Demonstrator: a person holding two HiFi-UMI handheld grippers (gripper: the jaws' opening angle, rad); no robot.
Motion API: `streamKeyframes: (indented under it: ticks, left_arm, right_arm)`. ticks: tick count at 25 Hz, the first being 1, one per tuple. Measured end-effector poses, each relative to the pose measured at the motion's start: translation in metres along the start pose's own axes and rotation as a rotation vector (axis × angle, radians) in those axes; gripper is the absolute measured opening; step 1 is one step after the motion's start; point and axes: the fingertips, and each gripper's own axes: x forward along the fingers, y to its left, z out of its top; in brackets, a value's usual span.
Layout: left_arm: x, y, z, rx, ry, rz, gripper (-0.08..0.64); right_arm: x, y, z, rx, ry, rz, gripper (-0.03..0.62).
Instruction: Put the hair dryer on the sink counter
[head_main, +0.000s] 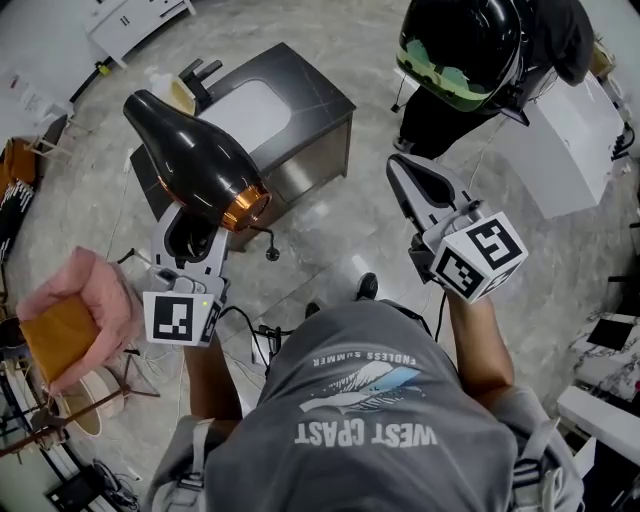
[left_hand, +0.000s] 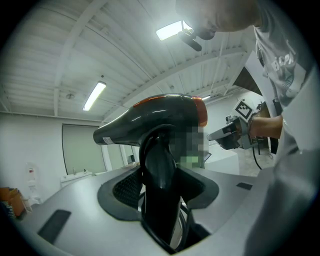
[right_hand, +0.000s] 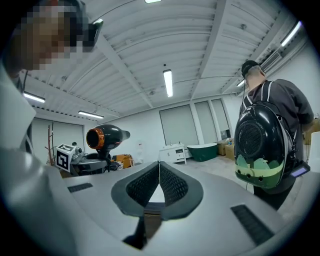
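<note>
Dryer (head_main: 195, 160) is sitting in left gripper (head_main: 190, 238), jaws clamping handle (left_hand: 160, 170); right gripper (head_main: 412, 185) closed, empty. Best carrying it steady to counter (head_main: 310, 90), setting down clear of basin (head_main: 245, 108).

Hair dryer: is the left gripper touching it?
Touching. The left gripper view shows the hair dryer with its black handle clamped between the jaws of the left gripper, which press on both sides of it.
</note>
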Motion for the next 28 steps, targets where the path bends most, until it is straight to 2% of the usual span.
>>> streamKeyframes:
  ticks: [5,10,17,22,28]
  left_arm:
    - [0.012,-0.004,0.001,0.003,0.013,0.036,0.221]
    - [0.066,-0.022,-0.007,0.008,0.054,0.06,0.221]
    - [0.108,-0.034,-0.015,0.012,0.08,0.077,0.221]
    - [0.138,-0.041,-0.021,0.001,0.099,0.057,0.221]
    - [0.181,-0.029,-0.039,0.003,0.123,0.007,0.22]
  right_arm:
    - [0.005,-0.016,0.004,-0.005,0.005,0.038,0.028]
    - [0.015,-0.072,-0.001,0.015,0.019,0.079,0.028]
    - [0.016,-0.103,-0.006,0.021,0.031,0.105,0.028]
    - [0.011,-0.119,-0.009,0.033,0.038,0.1,0.028]
    - [0.026,-0.136,-0.018,0.052,0.052,0.061,0.028]
